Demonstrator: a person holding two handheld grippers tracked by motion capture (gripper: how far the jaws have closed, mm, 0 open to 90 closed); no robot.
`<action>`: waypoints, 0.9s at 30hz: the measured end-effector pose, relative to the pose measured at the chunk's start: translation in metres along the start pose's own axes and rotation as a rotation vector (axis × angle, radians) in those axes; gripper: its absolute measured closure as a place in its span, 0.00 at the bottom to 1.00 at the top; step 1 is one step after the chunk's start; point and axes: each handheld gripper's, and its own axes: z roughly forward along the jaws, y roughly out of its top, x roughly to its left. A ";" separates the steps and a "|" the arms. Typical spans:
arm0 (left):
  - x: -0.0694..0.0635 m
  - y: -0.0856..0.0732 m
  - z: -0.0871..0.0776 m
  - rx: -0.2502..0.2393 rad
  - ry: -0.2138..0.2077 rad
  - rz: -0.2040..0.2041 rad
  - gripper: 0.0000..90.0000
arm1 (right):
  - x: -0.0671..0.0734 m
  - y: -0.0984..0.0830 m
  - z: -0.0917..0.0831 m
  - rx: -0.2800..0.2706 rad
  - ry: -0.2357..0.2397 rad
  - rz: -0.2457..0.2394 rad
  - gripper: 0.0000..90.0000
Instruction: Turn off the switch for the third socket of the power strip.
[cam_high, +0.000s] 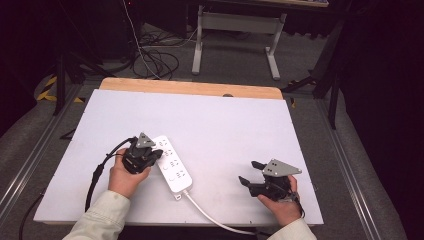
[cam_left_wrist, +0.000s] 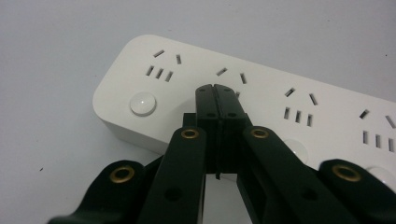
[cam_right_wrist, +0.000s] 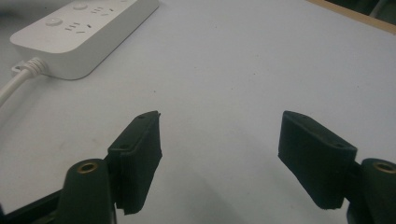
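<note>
A white power strip (cam_high: 172, 164) lies on the near left part of the table, slanting toward the person, its white cord (cam_high: 212, 218) running off the front edge. The left gripper (cam_left_wrist: 215, 89) has its jaws pressed together with nothing between them, tips over the strip's top near a socket; whether they touch it is unclear. The right gripper (cam_high: 249, 173) rests well apart to the right, jaws spread wide and empty over bare surface. The table (cam_high: 235, 125) is pale grey-white with a wooden strip (cam_high: 190, 88) along its far edge. Beyond it lie grey floor, tangled cables (cam_high: 155, 60) and a desk's metal legs (cam_high: 235, 40) in a dark room.
</note>
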 end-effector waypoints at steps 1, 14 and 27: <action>0.000 0.000 0.000 0.002 -0.010 -0.010 1.00 | 0.000 0.000 0.000 0.000 0.000 0.000 0.34; 0.000 -0.002 0.001 -0.011 -0.010 -0.016 1.00 | 0.000 0.000 0.000 0.001 -0.002 -0.001 0.34; -0.003 -0.003 0.001 -0.016 0.011 0.011 1.00 | 0.001 0.000 0.001 0.007 -0.002 -0.005 0.34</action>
